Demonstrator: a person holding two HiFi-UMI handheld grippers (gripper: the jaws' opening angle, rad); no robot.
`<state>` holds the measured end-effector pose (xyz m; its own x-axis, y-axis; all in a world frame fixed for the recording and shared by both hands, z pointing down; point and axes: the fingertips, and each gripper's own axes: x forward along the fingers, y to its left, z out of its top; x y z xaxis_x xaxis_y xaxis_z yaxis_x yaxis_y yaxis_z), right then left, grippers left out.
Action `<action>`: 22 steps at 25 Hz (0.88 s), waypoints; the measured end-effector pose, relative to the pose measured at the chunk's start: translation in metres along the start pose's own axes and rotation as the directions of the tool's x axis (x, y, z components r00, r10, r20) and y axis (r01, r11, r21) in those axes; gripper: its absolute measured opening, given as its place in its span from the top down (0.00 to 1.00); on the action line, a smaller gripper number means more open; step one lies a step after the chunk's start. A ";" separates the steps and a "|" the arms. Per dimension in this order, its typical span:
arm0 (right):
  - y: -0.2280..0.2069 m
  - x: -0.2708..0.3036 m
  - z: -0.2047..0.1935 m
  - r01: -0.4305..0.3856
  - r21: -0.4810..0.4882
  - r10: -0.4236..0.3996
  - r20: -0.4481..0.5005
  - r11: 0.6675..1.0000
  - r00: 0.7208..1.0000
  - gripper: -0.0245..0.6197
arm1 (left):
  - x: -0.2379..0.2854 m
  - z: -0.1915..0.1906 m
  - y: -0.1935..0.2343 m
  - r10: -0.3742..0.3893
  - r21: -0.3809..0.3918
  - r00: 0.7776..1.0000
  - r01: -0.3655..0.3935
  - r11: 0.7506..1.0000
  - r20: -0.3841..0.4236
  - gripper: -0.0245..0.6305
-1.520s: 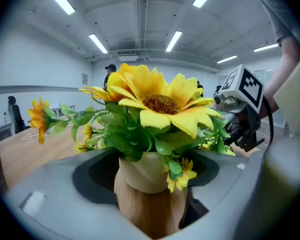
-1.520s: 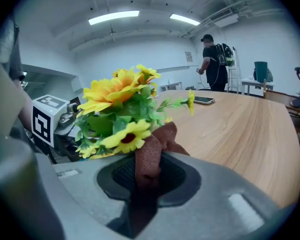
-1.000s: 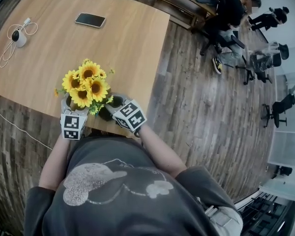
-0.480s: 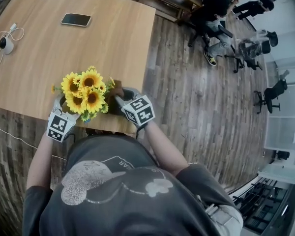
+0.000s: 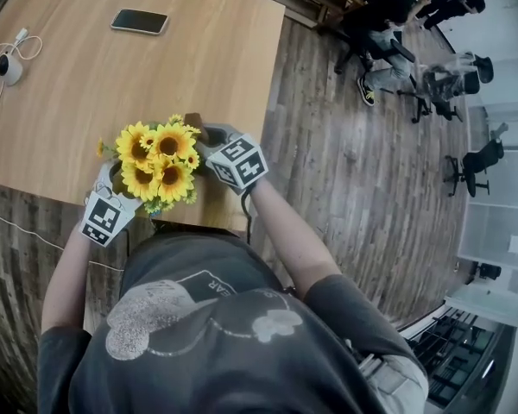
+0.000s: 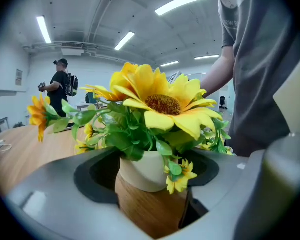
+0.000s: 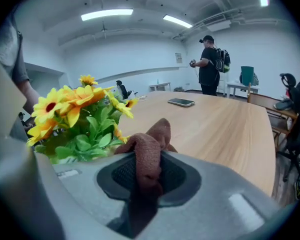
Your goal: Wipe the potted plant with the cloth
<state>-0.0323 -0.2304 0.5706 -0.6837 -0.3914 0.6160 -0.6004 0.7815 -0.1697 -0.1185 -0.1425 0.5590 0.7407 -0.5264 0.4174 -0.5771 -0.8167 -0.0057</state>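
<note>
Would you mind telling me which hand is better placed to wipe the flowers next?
Right. The right gripper pinches the brown cloth in its jaws, just beside the flowers, while the left gripper is clamped around the pot, steadying it.

- Your potted plant (image 5: 160, 158): yellow sunflowers, cream-and-wood pot, upright at the table (image 5: 69, 84) edge, gripped by your left gripper (image 6: 150, 199).
- Your cloth (image 7: 145, 159): brown, bunched, pinched in your right gripper (image 7: 147, 184).

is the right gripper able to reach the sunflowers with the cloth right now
Probably yes: the right gripper, shut on the cloth, sits beside the sunflowers with nothing between; the left gripper holds the pot.
</note>
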 end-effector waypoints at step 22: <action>0.014 -0.006 -0.013 -0.155 0.108 0.152 0.029 0.982 0.988 0.85 | -0.008 -0.006 0.032 0.020 -0.125 1.000 -0.021 0.992 -0.010 0.35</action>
<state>-0.0316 -0.2107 0.5745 -0.7789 -0.2815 0.5604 -0.5285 0.7758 -0.3448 -0.1448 -0.1628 0.5611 0.7259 -0.5400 0.4260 -0.6307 -0.7696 0.0993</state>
